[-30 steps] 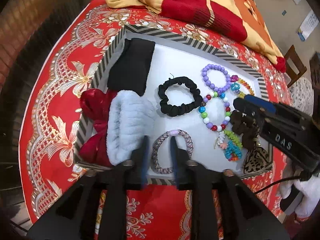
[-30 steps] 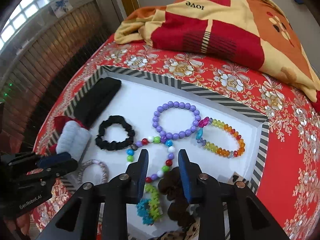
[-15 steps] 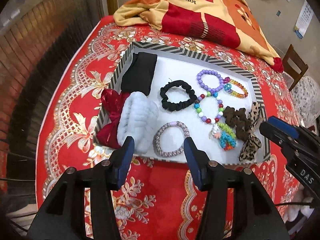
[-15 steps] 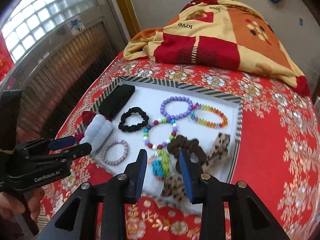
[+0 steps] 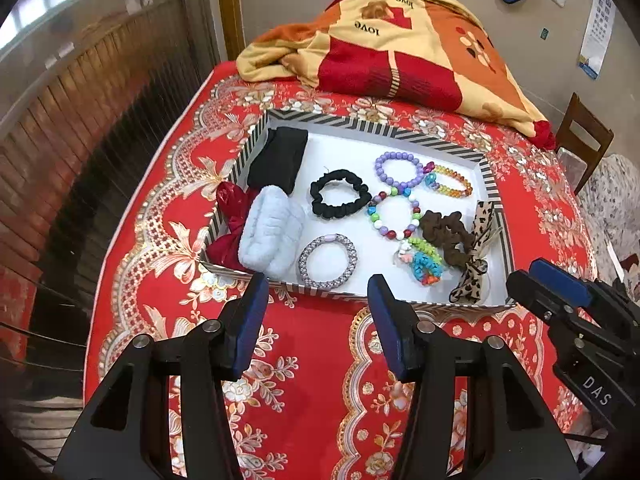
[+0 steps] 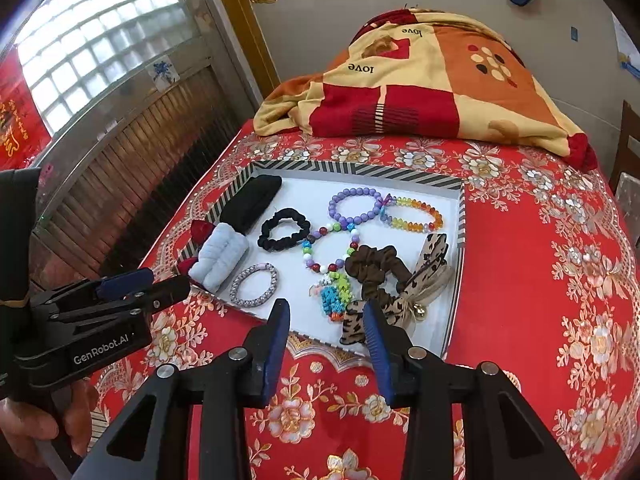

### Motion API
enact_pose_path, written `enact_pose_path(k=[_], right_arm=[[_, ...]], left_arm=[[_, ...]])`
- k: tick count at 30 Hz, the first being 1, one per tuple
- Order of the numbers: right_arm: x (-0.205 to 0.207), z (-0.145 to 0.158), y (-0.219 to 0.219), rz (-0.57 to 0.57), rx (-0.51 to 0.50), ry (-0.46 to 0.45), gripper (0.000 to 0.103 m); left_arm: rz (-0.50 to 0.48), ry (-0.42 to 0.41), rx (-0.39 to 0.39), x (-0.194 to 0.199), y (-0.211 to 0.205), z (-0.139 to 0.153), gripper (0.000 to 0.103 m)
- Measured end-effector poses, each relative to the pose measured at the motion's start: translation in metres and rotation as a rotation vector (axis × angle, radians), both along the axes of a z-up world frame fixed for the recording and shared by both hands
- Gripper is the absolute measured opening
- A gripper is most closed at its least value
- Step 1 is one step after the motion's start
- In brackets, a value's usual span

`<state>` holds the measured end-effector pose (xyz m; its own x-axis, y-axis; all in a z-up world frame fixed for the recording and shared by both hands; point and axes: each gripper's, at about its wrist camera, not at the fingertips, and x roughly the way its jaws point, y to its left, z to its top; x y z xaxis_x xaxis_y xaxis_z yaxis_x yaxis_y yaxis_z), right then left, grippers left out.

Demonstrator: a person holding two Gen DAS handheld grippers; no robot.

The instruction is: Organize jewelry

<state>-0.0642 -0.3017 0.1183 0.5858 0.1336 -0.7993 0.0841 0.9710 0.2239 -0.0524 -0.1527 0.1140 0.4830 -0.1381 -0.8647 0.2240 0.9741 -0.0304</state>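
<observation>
A striped-rim white tray (image 5: 372,126) (image 6: 352,169) on the red tablecloth holds bracelets and hair ties: a purple bead bracelet (image 5: 398,170) (image 6: 354,205), an amber bead bracelet (image 5: 452,184) (image 6: 414,216), a multicolour bead bracelet (image 5: 394,216) (image 6: 328,250), a silver braided bracelet (image 5: 328,256) (image 6: 254,285), a black scrunchie (image 5: 340,199) (image 6: 283,229), a brown scrunchie (image 5: 450,236) (image 6: 374,266), a leopard bow (image 5: 476,260) (image 6: 420,280). My left gripper (image 5: 316,292) is open and empty, just short of the tray's near rim. My right gripper (image 6: 326,314) is open and empty over the near rim.
A black pouch (image 5: 278,158), a pale blue fluffy scrunchie (image 5: 272,234) and a red bow (image 5: 230,220) fill the tray's left side. A folded red and yellow blanket (image 5: 400,48) lies behind the tray. A wooden chair (image 5: 580,136) stands right, a slatted wall left.
Both grippers have pulled back and up from the tray. The left one opened, leaving the silver braided bracelet in the tray. The right jaws have widened.
</observation>
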Motion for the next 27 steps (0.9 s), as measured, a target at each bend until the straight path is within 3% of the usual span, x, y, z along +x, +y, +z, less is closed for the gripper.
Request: enact_pose_path(k=[14, 27], right_arm=[[-0.014, 0.006, -0.006, 0.002, 0.003, -0.009, 0.038], [-0.013, 0.005, -0.005, 0.018, 0.000, 0.001, 0.039]], left_arm=[[0.020, -0.085, 0.028, -0.021, -0.008, 0.022, 0.051], [0.026, -0.099, 0.045, -0.023, -0.012, 0.025, 0.051]])
